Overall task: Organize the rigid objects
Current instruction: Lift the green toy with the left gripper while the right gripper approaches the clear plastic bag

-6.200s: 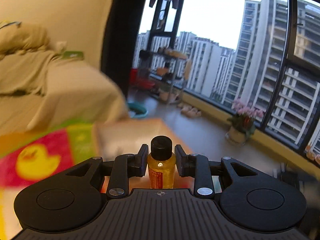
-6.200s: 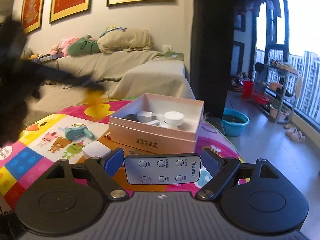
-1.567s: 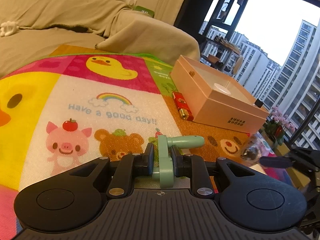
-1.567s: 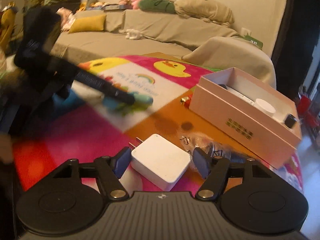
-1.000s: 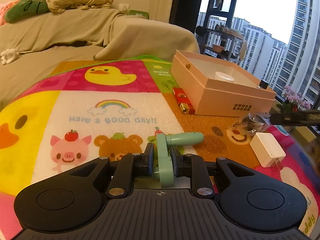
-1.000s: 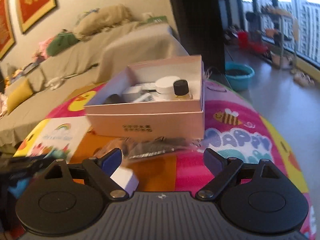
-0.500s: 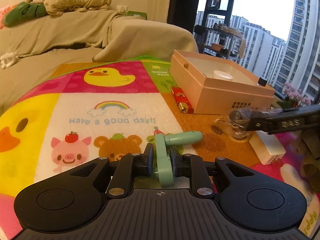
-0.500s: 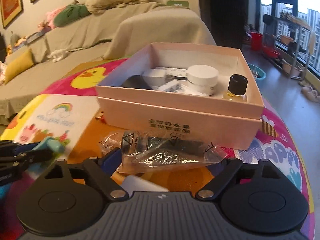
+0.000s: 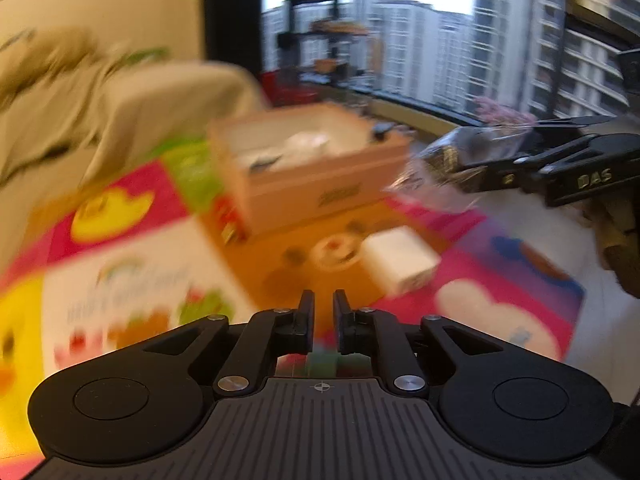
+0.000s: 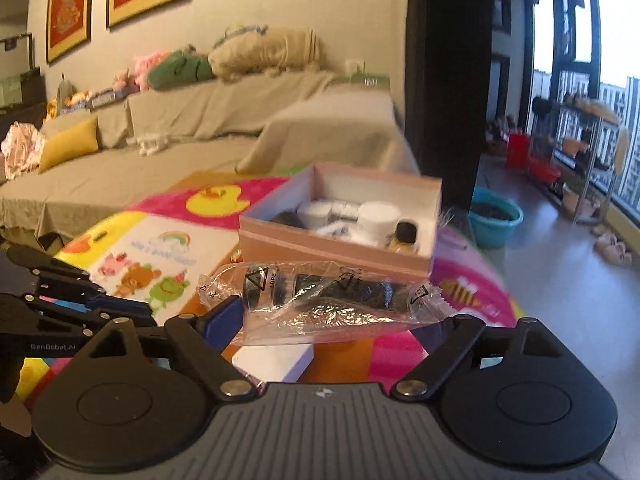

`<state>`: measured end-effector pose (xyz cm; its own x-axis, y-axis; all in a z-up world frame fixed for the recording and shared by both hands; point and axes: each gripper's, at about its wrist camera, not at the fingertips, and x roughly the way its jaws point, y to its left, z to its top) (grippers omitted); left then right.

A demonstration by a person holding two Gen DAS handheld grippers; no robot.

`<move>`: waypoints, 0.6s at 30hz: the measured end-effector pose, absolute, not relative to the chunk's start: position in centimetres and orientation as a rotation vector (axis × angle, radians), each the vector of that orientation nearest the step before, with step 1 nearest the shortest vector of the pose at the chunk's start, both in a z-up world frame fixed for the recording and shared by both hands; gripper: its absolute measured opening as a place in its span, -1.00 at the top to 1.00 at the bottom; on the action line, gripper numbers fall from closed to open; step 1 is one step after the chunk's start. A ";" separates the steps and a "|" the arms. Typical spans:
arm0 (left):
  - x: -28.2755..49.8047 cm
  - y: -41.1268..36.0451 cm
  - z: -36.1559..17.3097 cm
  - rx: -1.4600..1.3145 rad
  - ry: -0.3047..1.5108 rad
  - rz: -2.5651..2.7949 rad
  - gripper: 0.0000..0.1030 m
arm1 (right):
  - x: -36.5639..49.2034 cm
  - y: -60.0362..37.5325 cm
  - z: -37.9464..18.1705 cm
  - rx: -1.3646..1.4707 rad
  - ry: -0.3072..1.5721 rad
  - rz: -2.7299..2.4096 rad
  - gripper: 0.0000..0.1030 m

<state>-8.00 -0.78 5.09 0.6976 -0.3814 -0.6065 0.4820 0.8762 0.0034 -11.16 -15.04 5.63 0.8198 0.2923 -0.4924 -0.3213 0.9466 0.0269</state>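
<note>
Plastic bag [image 10: 328,300] with a dark object inside lay across the right gripper [image 10: 330,320], its long axis running from one finger to the other, so the jaws stood wide and grasped it by its two ends. It hung above the colourful mat [image 10: 168,248], and the pink box [image 10: 340,236] stood just behind it, farther along the line of the fingers, with the open top facing up; I judged that the bag had to go forward and a little higher to pass over the near wall. The right hand was clearly the nearer one to the box. The left gripper [image 9: 323,316] was clenched with nothing visible between its fingers, though this view was blurred. The white charger [image 9: 396,260] lay on the mat between the two grippers. Compared with half a second earlier, the bag had left the mat and was carried, and the green tool that the left jaws had pinched was gone from them.
</note>
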 end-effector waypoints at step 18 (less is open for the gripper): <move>-3.7 -1.3 8.7 0.100 0.719 -0.516 0.67 | -13.2 -16.2 2.8 -0.012 0.505 0.358 -0.71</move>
<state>-3.69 -1.34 8.72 0.6338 -0.4169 -0.6516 0.4843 0.8707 -0.0861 -13.20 -16.16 2.75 0.8147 0.3322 -0.4752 -0.3383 0.9380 0.0758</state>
